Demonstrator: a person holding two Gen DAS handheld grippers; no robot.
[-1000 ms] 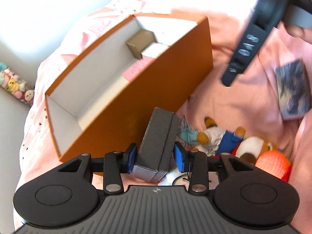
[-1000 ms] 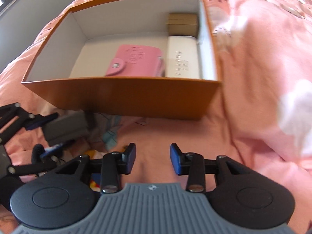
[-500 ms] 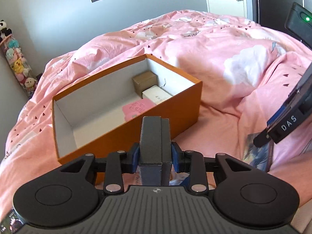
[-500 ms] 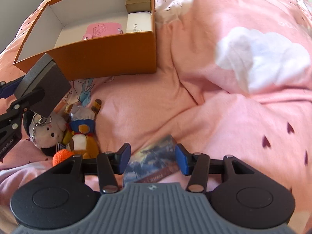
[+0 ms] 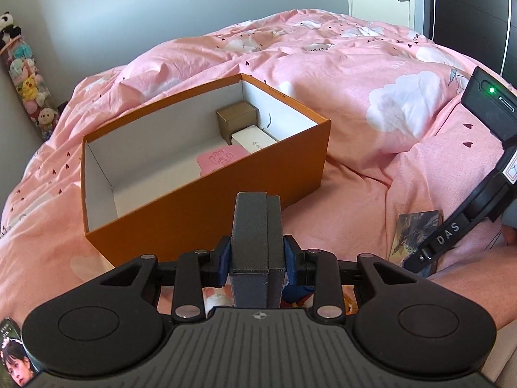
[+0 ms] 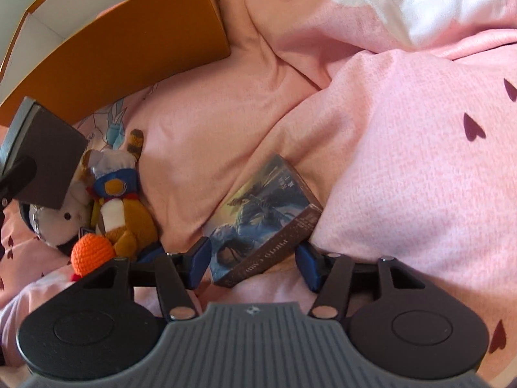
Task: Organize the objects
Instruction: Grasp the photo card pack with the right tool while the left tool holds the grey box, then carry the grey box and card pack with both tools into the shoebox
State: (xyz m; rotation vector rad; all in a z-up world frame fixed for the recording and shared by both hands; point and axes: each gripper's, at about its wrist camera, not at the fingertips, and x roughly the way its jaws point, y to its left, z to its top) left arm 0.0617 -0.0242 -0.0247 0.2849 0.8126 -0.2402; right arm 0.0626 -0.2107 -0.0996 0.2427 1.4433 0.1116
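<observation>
The open-topped orange cardboard box (image 5: 206, 207) has bare white floor at its left end, while a pink wallet (image 5: 221, 159), white case (image 5: 253, 138) and brown carton (image 5: 236, 119) occupy its right end.

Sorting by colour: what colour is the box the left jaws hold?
Dark grey textured box, clearest in the left wrist view.

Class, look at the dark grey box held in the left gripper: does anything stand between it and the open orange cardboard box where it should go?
Only the near wall of the orange cardboard box stands between; the dark grey box, clamped in the left gripper, must clear it. Inside, the brown carton, white box and pink card holder fill the right end; the left end looks free.
</observation>
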